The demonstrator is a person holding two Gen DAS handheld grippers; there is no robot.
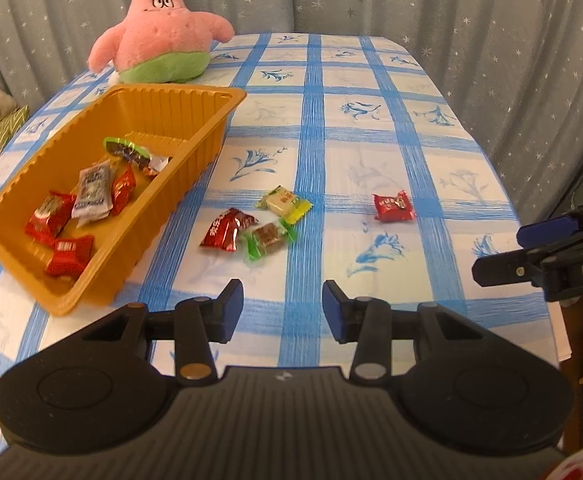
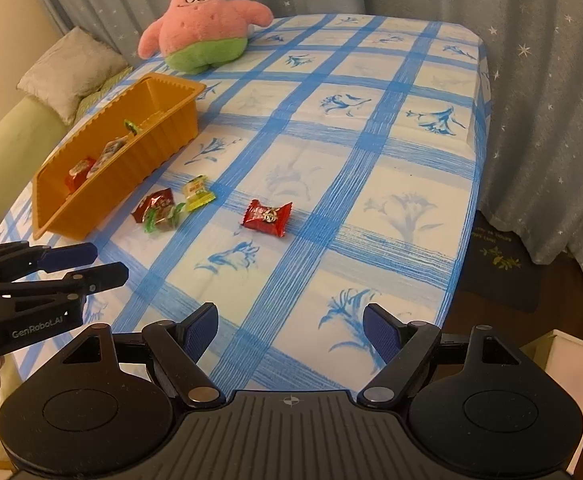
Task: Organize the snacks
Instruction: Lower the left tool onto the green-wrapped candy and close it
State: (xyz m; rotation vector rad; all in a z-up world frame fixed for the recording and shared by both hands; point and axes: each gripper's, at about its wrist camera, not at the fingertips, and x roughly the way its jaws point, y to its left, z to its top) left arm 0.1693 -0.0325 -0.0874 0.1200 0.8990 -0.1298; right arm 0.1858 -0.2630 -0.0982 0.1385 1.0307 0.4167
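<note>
Nearest us, our left gripper (image 1: 282,310) and right gripper (image 2: 290,334) hover spread wide, holding nothing. Beyond lie four loose candies: a cluster of three (image 1: 257,226) just beside the orange tray (image 1: 179,184), and a lone red candy (image 2: 268,217) apart. We should probably pinch one wrapper across its body, then release low inside the tray

Left gripper (image 1: 282,311) fills the bottom of its own view, fingers spread apart with nothing between the blue pads (image 1: 233,300). Right gripper (image 2: 290,334) sits low in its view too — fingers wide apart, empty. Each gripper shows at the other view's edge — one at mid-right, one at lower left.
</note>
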